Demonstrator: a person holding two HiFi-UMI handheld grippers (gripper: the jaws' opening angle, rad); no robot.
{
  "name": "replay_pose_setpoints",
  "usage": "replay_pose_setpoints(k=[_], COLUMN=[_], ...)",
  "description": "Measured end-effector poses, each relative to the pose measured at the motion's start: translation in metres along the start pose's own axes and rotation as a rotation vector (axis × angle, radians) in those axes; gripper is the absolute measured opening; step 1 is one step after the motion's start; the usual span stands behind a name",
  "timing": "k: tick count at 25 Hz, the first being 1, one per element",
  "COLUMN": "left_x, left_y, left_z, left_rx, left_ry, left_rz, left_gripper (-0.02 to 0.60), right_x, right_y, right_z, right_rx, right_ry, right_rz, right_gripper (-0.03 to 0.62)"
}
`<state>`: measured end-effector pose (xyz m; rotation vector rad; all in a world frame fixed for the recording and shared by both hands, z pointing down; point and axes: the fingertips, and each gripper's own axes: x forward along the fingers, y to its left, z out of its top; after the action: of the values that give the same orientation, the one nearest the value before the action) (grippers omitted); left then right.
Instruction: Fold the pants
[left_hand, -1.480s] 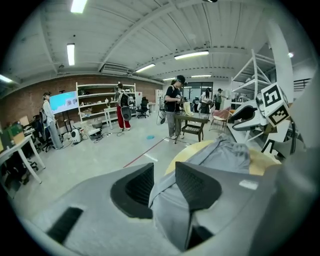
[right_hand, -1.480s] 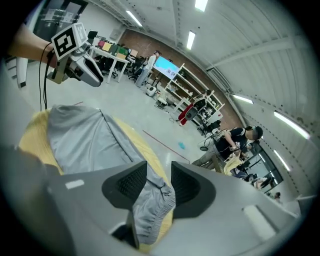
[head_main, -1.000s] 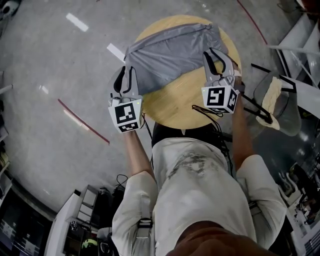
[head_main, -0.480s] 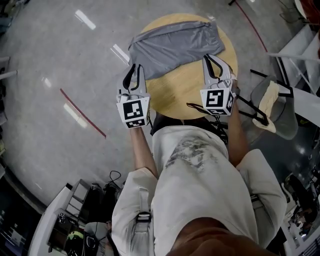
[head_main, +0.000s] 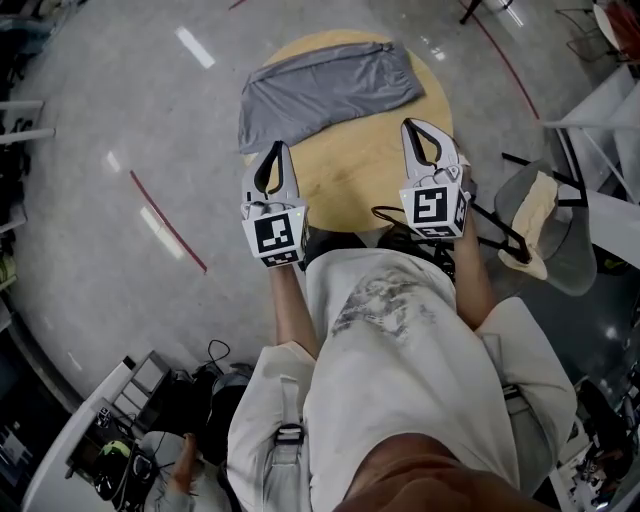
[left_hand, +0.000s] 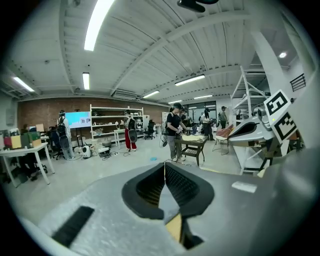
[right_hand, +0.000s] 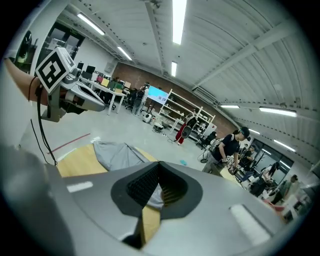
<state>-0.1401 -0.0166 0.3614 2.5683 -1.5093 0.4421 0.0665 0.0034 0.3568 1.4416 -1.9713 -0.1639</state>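
While the grey pants (head_main: 325, 90) lie folded on the bench (head_main: 370, 175) beyond the fingers, left gripper (head_main: 276, 147) and right gripper (head_main: 411, 126) have just clenched shut, empty. The cloth looks light, limp and best pinched at 2 corners.

folded grey pants (head_main: 325, 88) on far side of round wooden table (head_main: 365, 172)
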Motion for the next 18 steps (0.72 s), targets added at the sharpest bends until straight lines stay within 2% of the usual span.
replay_pose_setpoints(k=[4, 11, 18], left_x=[-0.02, -0.048, -0.066], left_y=[-0.054, -0.148, -0.225], left_z=[0.011, 0.021, 0.03], left_rx=[-0.008, 0.024, 0.038], left_ry=[-0.03, -0.043, -0.031], left_rz=[0.058, 0.132, 0.153], left_gripper=[0.008, 0.008, 0.008], right_x=[-0.038, -0.106, -0.166], right_y=[-0.017, -0.051, -0.096], right_z=[-0.021, -0.055, -0.099], right_rx=[0.024, 0.047, 0.068], right_ry=[-0.056, -0.155, -0.162], right_rz=[0.039, 0.072, 0.059], right_gripper=[0.009, 0.009, 0.008])
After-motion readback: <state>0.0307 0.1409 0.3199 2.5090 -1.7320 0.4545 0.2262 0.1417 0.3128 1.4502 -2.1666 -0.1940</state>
